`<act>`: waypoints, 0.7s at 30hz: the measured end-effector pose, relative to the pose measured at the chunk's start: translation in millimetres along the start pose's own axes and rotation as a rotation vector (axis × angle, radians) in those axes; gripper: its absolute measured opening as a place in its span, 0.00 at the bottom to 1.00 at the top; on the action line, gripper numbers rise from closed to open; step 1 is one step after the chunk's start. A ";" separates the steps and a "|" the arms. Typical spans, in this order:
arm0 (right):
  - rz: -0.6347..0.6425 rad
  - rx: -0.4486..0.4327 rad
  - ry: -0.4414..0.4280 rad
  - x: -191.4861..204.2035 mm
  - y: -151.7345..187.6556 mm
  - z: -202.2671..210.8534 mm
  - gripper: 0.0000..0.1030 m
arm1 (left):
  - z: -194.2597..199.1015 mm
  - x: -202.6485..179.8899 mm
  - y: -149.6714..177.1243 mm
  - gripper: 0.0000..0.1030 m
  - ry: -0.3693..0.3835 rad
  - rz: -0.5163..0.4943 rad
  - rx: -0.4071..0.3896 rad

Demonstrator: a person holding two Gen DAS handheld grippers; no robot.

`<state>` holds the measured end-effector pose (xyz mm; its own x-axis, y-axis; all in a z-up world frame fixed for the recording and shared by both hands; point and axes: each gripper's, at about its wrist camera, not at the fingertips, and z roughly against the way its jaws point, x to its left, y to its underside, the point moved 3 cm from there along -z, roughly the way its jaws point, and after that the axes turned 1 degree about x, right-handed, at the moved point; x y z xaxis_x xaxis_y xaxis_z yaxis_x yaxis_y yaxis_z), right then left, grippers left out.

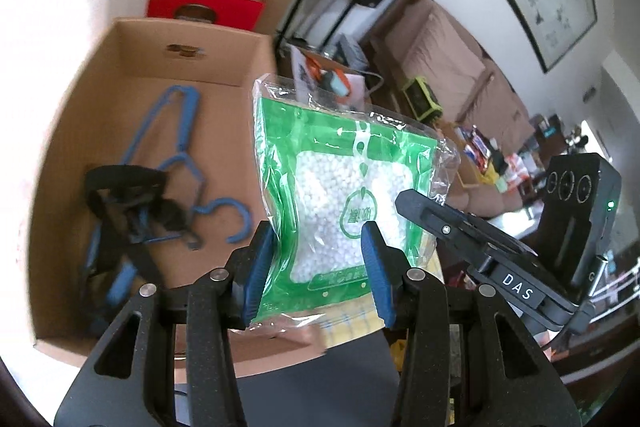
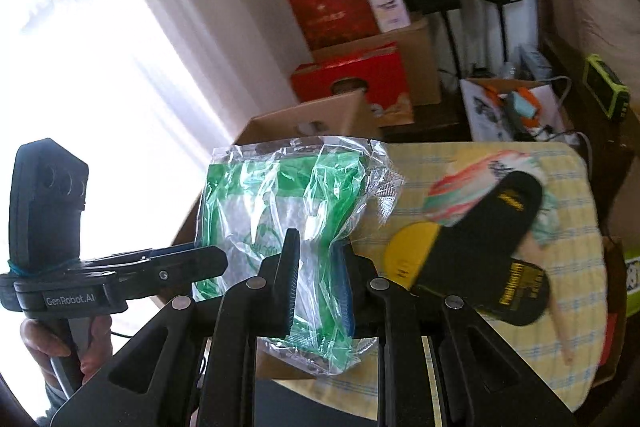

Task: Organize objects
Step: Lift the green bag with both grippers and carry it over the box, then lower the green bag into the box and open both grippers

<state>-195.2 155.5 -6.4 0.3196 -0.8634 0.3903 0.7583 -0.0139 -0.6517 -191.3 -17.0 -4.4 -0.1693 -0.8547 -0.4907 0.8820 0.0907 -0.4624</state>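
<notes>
Box floor: open cardboard box (image 1: 132,39) has bare floor at back; blue hangers (image 1: 180,131) and black strap (image 1: 120,195) crowd the front.
Table: slipper (image 2: 480,247) occupies the yellow cloth (image 2: 568,267).

A clear plastic packet (image 1: 344,187) printed in green and filled with small white beads hangs upright in the air — its crinkled transparent edges stand free at the top and side. It sits beside an open cardboard box (image 1: 132,67). Inside the box, on its floor, lie a blue plastic hanger (image 1: 180,131) and a tangle of black straps (image 1: 124,203). From the right wrist view the packet (image 2: 280,211) looks creased, folded lengthwise — the box (image 2: 320,115) behind it.
</notes>
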 end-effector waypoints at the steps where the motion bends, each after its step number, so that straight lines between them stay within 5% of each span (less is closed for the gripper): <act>1: 0.002 0.007 -0.008 5.2 -0.5 -5.6 0.18 | 4.7 7.4 1.9 0.40 0.000 0.010 -0.005; 10: 0.047 0.094 -0.037 44.8 9.3 -57.7 0.18 | 26.9 65.8 10.7 0.40 -0.038 0.092 -0.044; 21: 0.123 0.166 0.027 58.3 30.6 -101.7 0.18 | 3.6 113.3 31.6 0.40 -0.061 0.163 0.002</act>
<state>-211.1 53.4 -69.7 0.4024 -0.8665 0.2953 0.7982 0.1742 -0.5766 -181.0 -112.8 -72.0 0.0026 -0.8581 -0.5135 0.8965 0.2296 -0.3790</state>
